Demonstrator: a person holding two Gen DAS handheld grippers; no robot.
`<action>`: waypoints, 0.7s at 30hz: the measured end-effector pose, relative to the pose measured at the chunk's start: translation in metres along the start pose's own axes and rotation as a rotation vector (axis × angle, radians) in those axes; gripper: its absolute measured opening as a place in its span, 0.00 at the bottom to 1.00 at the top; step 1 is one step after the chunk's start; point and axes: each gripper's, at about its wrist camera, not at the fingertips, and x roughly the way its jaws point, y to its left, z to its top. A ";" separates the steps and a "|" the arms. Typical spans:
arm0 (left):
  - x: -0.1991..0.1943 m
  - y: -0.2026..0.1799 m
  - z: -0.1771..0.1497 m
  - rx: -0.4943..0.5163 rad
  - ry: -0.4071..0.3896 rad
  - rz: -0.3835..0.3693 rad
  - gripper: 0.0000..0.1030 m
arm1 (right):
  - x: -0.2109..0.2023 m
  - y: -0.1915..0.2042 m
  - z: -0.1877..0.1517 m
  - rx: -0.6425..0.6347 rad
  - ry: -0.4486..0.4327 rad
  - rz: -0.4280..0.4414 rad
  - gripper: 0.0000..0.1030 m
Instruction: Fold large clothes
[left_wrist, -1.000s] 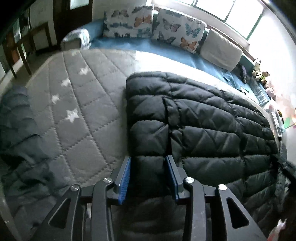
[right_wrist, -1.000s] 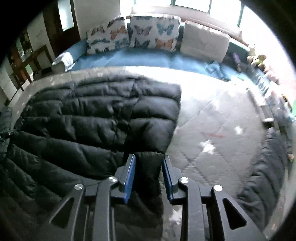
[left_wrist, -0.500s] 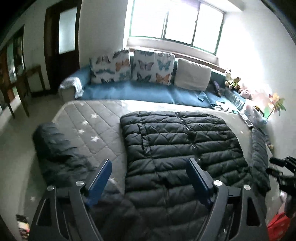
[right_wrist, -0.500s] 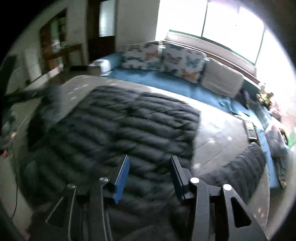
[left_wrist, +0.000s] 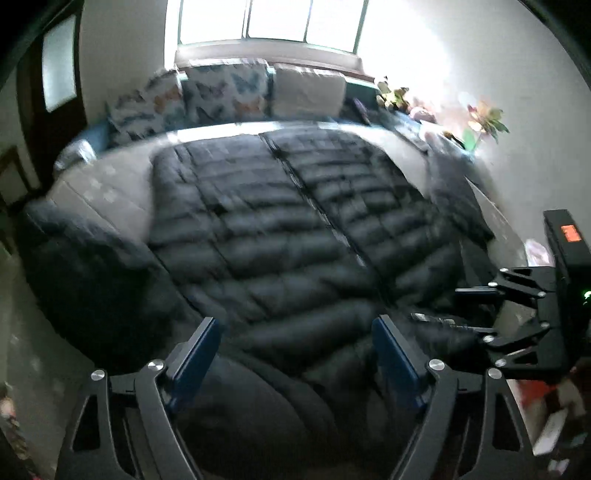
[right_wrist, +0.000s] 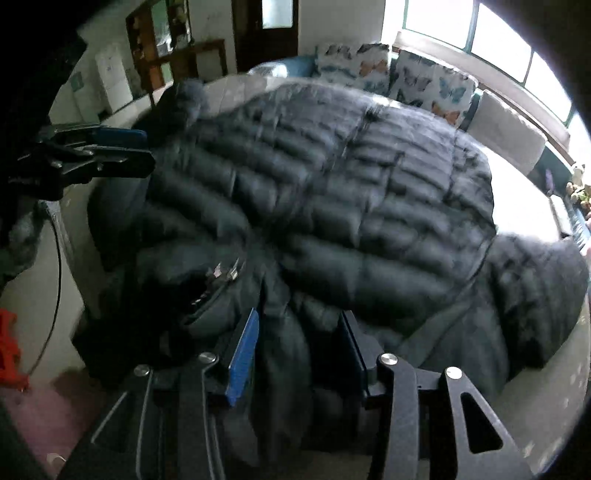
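Observation:
A black quilted down jacket (left_wrist: 295, 229) lies spread flat on the grey bed (left_wrist: 107, 184), zip up the middle and sleeves out to both sides. My left gripper (left_wrist: 295, 325) hangs above its near end, jaws wide open and empty. In this view the right gripper (left_wrist: 454, 310) comes in from the right edge. In the right wrist view the jacket (right_wrist: 351, 192) fills the picture, blurred by motion. My right gripper (right_wrist: 299, 317) is partly open over the bunched collar end, with dark fabric showing between its pads but no visible pinch. The left gripper (right_wrist: 110, 147) shows at the upper left.
A blue sofa with butterfly cushions (left_wrist: 225, 92) and a plain cushion (left_wrist: 306, 92) runs along the far side under a bright window. Toys and a plant (left_wrist: 484, 118) line the sill at right. A wooden cabinet (right_wrist: 173, 48) and a door stand behind; something red (right_wrist: 9, 347) lies on the floor.
Both grippers have let go of the jacket's far hem, opened wider and drawn back to its near end. The whole jacket now shows, and each gripper is in the other's view.

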 end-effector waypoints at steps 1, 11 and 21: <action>0.008 -0.003 -0.010 -0.005 0.022 -0.003 0.86 | 0.009 0.004 -0.009 -0.022 0.013 -0.025 0.47; 0.029 -0.014 -0.051 0.087 0.006 0.092 0.87 | -0.028 -0.001 0.016 -0.004 -0.089 -0.021 0.47; 0.002 0.011 -0.038 0.011 -0.014 0.010 0.87 | 0.030 0.043 0.018 -0.141 -0.019 0.038 0.51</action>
